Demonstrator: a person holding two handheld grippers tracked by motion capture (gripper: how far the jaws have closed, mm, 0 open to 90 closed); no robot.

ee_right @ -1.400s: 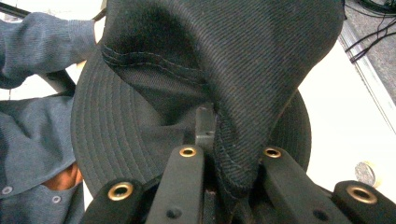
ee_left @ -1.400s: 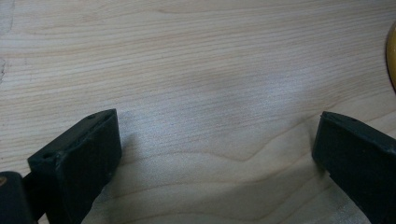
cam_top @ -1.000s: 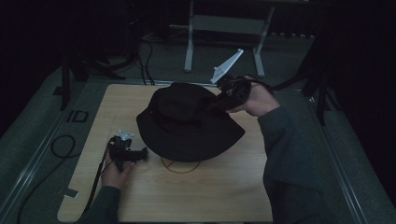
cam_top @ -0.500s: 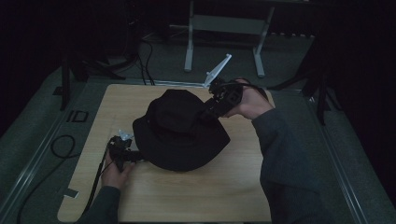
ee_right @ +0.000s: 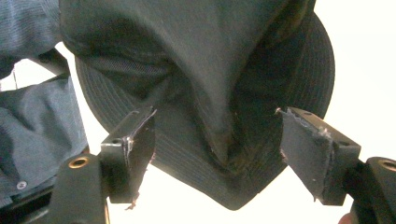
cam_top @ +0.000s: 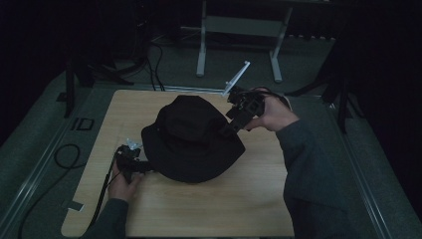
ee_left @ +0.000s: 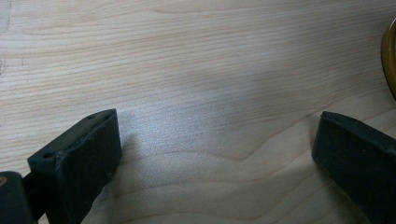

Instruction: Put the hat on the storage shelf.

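Standing wide apart, the right gripper's (ee_right: 215, 154) two black jaws have just been opening, and the hat's (ee_right: 205, 70) pinched fold of cloth sits between them without either pad pressing on it. The pads are flat, matte blocks with frayed edges, bolted to dark arms with brass-coloured rivets. In the high view the right gripper (cam_top: 230, 130) rests at the hat's (cam_top: 191, 137) far right side, a pale three-cornered plate rising from its top, with the person's right hand (cam_top: 271, 112) wrapped round its body.

The hat is a black bucket hat of soft woven fabric: a rounded, slightly collapsed crown and a broad floppy brim stitched in close concentric rows, which show clearly in the right gripper view. It lies near the middle of the table (cam_top: 239, 204), brim down.

The left gripper (cam_top: 133, 163) lies at the hat's near left edge, held by the left hand (cam_top: 123, 181); whether it touches the brim is hard to tell in the dim high view. Its jaws are spread wide in the left gripper view (ee_left: 215, 154) with nothing but bare wood between them.

The table (ee_left: 196, 70) is pale wood with long wavy grain and rounded corners. A curved amber-brown edge (ee_left: 388, 60) shows at the right of the left gripper view.
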